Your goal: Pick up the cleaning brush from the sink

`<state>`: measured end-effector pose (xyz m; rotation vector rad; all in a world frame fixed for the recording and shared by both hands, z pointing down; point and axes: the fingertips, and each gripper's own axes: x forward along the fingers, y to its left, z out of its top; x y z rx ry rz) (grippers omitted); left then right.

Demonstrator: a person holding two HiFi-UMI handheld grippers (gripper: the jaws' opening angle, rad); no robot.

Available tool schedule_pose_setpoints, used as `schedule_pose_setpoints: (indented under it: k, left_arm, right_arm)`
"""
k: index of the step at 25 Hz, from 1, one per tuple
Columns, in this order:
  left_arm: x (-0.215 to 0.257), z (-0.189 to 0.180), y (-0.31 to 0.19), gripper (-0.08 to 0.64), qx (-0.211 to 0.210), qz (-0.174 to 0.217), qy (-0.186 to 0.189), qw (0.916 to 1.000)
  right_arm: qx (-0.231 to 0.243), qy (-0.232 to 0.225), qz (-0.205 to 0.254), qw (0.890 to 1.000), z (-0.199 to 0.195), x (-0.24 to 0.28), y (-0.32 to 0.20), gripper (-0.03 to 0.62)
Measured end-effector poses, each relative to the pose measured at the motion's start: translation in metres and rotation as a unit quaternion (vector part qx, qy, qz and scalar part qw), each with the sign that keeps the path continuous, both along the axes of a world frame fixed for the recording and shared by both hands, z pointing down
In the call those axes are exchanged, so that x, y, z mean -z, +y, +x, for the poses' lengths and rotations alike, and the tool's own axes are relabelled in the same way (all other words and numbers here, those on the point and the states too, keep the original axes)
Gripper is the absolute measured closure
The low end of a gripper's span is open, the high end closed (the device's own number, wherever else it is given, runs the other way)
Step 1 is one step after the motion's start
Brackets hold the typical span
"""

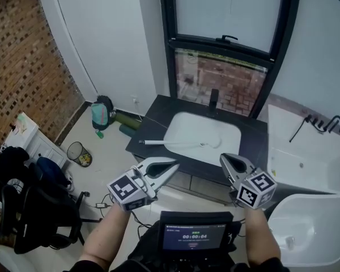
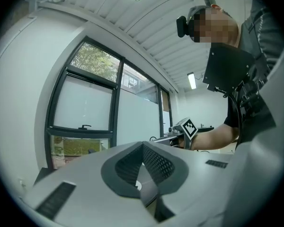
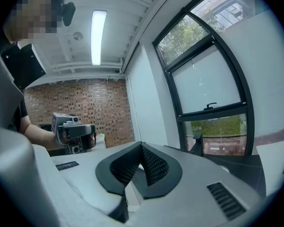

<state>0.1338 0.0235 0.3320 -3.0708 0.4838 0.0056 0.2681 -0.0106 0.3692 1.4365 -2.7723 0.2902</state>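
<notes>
The cleaning brush (image 1: 175, 144) lay across the white sink (image 1: 207, 128). Its pale handle poked out past the left rim over the dark table (image 1: 156, 111), and its head end rested down in the basin. A black tap (image 1: 214, 98) stood at the back of the sink, under the window (image 1: 226, 16). Both tools were held level in front of the table, short of the sink and apart from the brush. The left tool (image 1: 169, 166) had its jaws pressed together with nothing between them, its tip just below the handle in the head view. The right tool (image 1: 226, 161) was likewise closed tight and empty, near the sink's front right corner. A white bathtub (image 1: 306, 152) sat to the right, and a small waste bin (image 1: 78, 153) stood on the floor near the brick wall (image 1: 22, 67).
</notes>
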Motion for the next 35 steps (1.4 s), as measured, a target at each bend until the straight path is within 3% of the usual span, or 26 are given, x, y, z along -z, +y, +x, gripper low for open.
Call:
schedule_pose_setpoints:
  k: [4, 10, 14, 15, 16, 24, 26, 29, 32, 35]
  left_arm:
    - [-0.011, -0.028, -0.013, 0.549, 0.031, 0.005, -0.002, 0.9995]
    - [-0.006, -0.099, -0.091, 0.549, 0.075, -0.003, 0.023, 0.9969]
    - [-0.004, -0.166, -0.168, 0.549, 0.071, 0.007, 0.022, 0.9972]
    - [-0.004, -0.183, -0.188, 0.549, 0.07, 0.004, 0.023, 0.9973]
    - [-0.004, -0.198, -0.207, 0.549, 0.069, 0.002, 0.025, 0.9973]
    - [-0.013, -0.288, -0.324, 0.549, 0.05, -0.008, 0.016, 0.9986]
    - [-0.02, -0.291, -0.341, 0.549, 0.042, -0.017, 0.018, 0.9988]
    - [-0.037, -0.275, -0.364, 0.549, 0.043, -0.021, 0.002, 0.9988]
    - [-0.049, -0.263, -0.392, 0.549, 0.078, -0.021, -0.005, 0.9967]
    - [-0.06, -0.252, -0.422, 0.549, 0.1, -0.055, 0.0, 0.9935]
  right_arm:
    - [0.029, 0.015, -0.01, 0.999, -0.028, -0.015, -0.015, 0.591]
    - [0.043, 0.036, -0.023, 0.998, -0.089, -0.022, -0.094, 0.591]
    - [0.051, 0.059, -0.035, 0.996, -0.156, -0.029, -0.175, 0.591]
    - [0.053, 0.065, -0.039, 0.996, -0.173, -0.032, -0.195, 0.538]
    - [0.055, 0.072, -0.04, 0.995, -0.186, -0.035, -0.215, 0.532]
    - [0.052, 0.099, -0.066, 0.992, -0.257, -0.058, -0.335, 0.522]
    - [0.071, 0.12, -0.083, 0.987, -0.263, -0.073, -0.354, 0.405]
    - [0.1, 0.154, -0.103, 0.978, -0.257, -0.1, -0.381, 0.404]
    - [0.117, 0.178, -0.124, 0.969, -0.248, -0.13, -0.412, 0.403]
    - [0.146, 0.209, -0.15, 0.955, -0.242, -0.164, -0.444, 0.403]
